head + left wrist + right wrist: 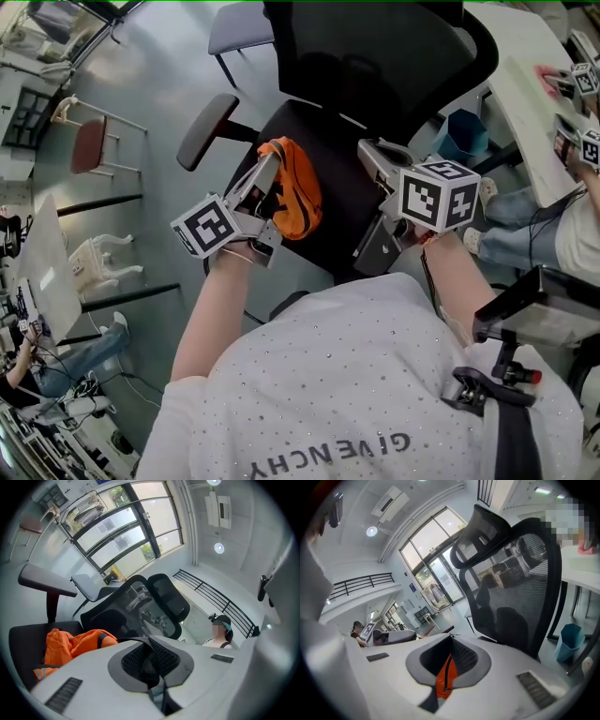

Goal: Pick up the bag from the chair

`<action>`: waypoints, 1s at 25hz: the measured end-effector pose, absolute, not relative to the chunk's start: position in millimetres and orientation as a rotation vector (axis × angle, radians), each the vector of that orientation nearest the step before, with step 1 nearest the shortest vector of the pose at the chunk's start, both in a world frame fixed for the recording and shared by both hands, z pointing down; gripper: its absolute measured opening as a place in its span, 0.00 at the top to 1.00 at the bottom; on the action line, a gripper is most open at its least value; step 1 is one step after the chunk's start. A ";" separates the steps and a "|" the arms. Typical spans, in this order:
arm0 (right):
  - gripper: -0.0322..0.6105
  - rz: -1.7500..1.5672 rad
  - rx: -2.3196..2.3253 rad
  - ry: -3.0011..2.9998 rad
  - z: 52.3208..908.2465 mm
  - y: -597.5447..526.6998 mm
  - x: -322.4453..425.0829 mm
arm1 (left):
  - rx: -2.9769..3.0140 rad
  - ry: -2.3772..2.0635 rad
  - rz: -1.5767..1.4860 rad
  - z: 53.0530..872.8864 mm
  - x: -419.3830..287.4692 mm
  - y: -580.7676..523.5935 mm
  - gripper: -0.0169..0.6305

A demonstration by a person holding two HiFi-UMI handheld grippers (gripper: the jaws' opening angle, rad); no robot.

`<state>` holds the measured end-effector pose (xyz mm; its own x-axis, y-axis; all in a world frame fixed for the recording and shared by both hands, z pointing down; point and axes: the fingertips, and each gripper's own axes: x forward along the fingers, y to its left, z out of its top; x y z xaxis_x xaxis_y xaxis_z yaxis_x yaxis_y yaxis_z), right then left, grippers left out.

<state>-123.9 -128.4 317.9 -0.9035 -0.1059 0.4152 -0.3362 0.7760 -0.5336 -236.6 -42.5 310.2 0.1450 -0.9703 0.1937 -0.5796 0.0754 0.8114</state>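
An orange bag point(298, 192) lies on the seat of a black office chair point(339, 220). My left gripper point(272, 161) reaches in from the left to the bag's top end. In the left gripper view it point(151, 654) is shut on a black woven strap point(149, 660), and the orange bag point(70, 644) bulges just left of the jaws. My right gripper point(368, 150) hovers over the right side of the seat. In the right gripper view it point(450, 654) looks shut, with a strip of orange fabric point(444, 679) and a dark zip line pinched between the jaws.
The chair's mesh backrest point(375, 66) rises just behind the bag, and a grey armrest point(206, 129) sticks out at the left. A blue bin point(464, 136) and a white desk point(530, 103) stand to the right. Another person's grippers point(581, 84) work at that desk.
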 end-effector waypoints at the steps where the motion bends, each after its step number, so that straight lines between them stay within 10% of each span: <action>1: 0.94 0.881 0.337 -2.608 318.1 -127.5 -123.7 | 1.613 -1.553 -0.556 311.5 -236.6 -41.0 0.97; 7: 0.94 0.895 0.332 -2.612 317.9 -121.0 -121.4 | 1.649 -1.704 -0.124 321.6 -234.2 -34.4 0.97; 25: 0.94 0.817 0.277 -2.616 295.7 -111.4 -110.8 | 1.538 -1.703 -0.416 287.7 -219.4 -33.2 0.97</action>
